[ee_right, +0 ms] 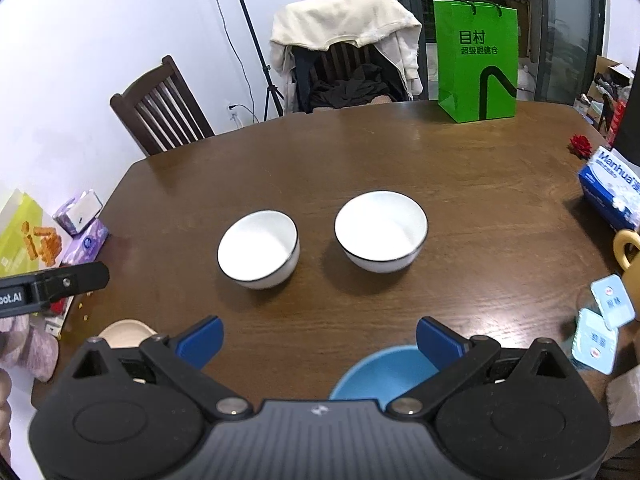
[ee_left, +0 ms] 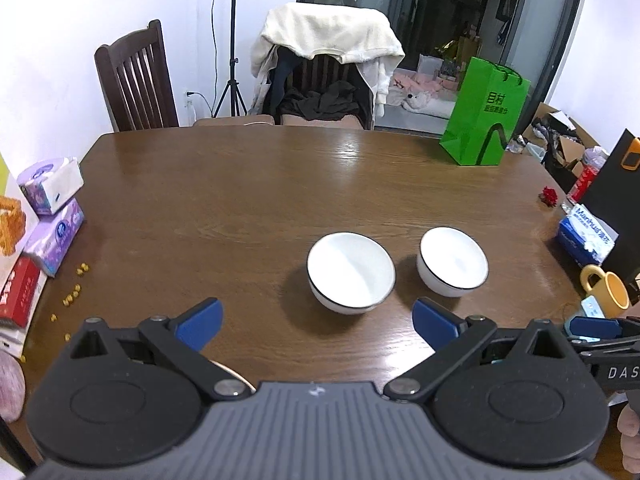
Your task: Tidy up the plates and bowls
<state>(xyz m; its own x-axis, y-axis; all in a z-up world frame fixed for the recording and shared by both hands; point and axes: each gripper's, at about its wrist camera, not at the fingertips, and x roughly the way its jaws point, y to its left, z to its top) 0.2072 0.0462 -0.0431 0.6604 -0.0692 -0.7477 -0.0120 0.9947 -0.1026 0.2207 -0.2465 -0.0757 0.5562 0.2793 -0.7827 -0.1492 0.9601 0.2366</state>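
Two white bowls with thin black rims stand side by side on the brown wooden table [ee_left: 240, 200]: the left bowl [ee_left: 351, 272] [ee_right: 259, 248] and the right bowl [ee_left: 453, 261] [ee_right: 381, 230]. My left gripper [ee_left: 317, 320] is open, just short of the left bowl and holding nothing. My right gripper [ee_right: 319, 342] is also open and empty, hanging in front of both bowls. A blue bowl [ee_right: 384, 372] sits under its right finger, partly hidden. A beige dish [ee_right: 124, 332] peeks out at the near left, and its rim [ee_left: 236, 376] shows under the left gripper.
A green paper bag [ee_left: 482, 114] stands at the far right of the table. Tissue packs [ee_left: 52, 216] and small yellow crumbs [ee_left: 72, 296] lie at the left edge. A blue tissue box [ee_left: 586, 238], a yellow mug [ee_left: 608, 290] and sealed cups [ee_right: 600, 328] crowd the right. Chairs stand behind.
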